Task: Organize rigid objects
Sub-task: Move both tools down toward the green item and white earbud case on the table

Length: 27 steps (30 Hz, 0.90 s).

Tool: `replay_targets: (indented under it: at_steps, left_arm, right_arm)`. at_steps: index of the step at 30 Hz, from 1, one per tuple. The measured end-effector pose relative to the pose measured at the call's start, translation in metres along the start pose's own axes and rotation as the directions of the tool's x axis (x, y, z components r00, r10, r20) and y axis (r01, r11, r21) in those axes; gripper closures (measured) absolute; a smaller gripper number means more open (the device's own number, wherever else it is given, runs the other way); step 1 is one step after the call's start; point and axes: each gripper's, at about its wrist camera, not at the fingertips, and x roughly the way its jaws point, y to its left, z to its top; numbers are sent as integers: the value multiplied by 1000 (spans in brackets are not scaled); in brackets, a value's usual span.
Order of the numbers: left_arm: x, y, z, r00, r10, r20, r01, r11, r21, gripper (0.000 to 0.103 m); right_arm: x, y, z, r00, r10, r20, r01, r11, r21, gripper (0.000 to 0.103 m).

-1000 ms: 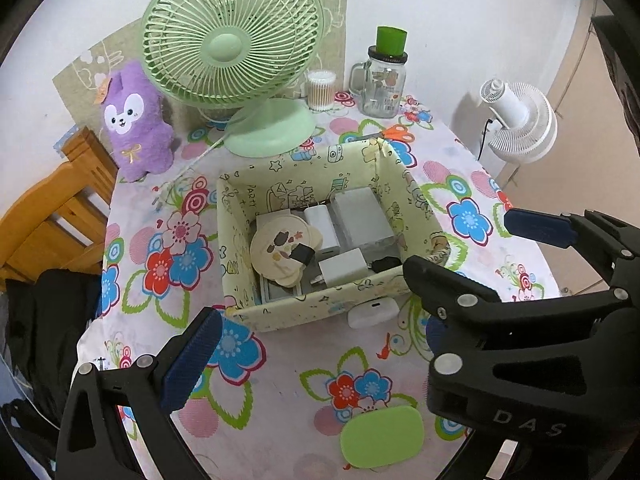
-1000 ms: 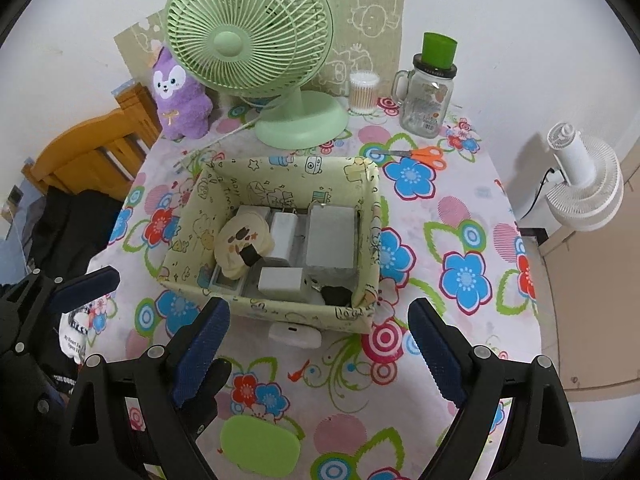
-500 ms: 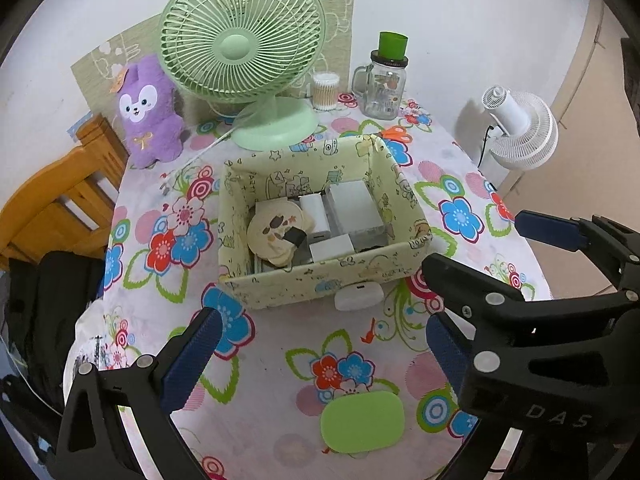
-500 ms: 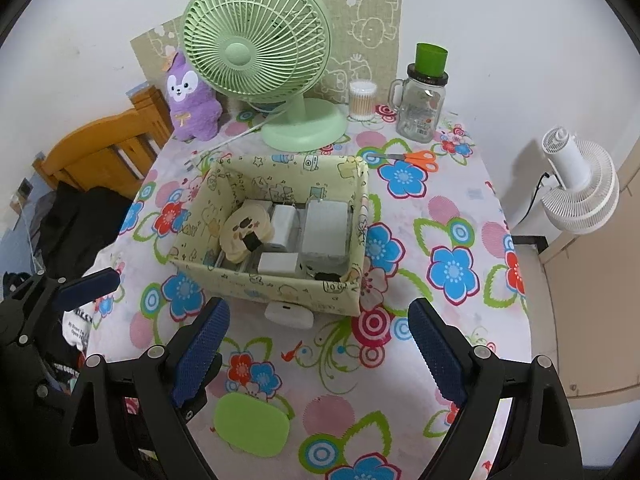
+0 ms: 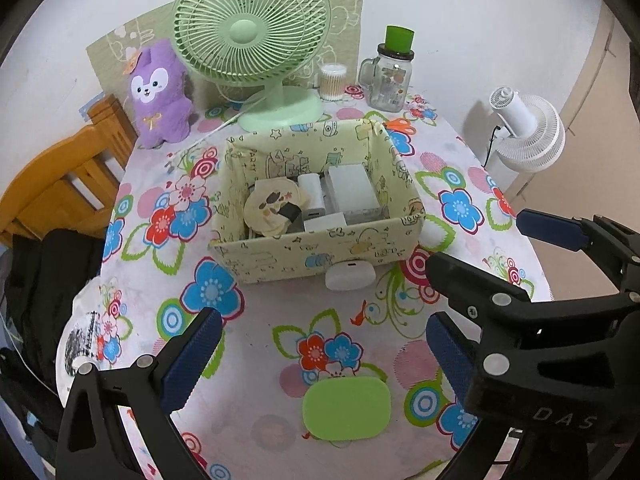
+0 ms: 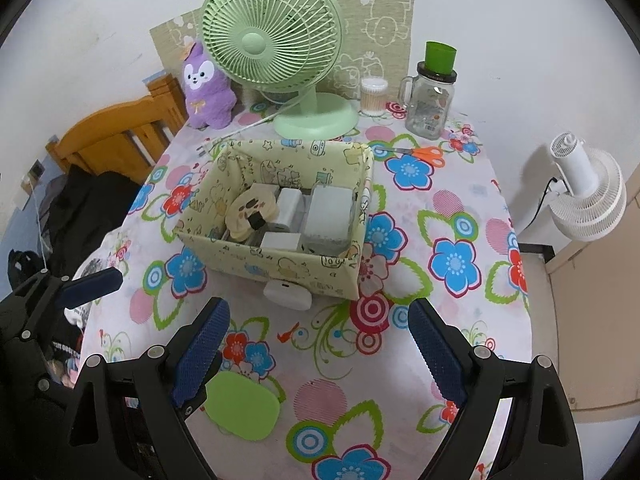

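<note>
Floral-cloth worktop [image 6: 460, 216] against white wall carries yellow fabric bin [image 6: 280, 256], green desk fan [image 6: 276, 60], glass mug-jar [image 6: 430, 100]; left gripper [image 5: 316, 354] and right gripper [image 6: 320, 350] both wide open, empty.

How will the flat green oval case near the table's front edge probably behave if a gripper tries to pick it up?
The green oval case lies flat and looks thin, so fingers may struggle to get under it. Its surface appears smooth, so it could slide on the flowered tablecloth when pushed. It seems rigid and probably light, unlikely to roll or tip.
</note>
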Motion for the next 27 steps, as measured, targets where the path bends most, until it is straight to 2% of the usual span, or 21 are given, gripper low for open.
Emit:
replay_targets:
  at_steps: [18,27]
  left_arm:
    - [32,-13,-32,998,-12,-62,9,999,-46,0]
    - [48,-14,-51,995,-84,-48,81,994,-67,0]
  right_arm:
    - [25,-13,-34,998,22,-61,-25,998,-55,11]
    - [45,-12,-51,996,30,-81,-36,997,-72,11]
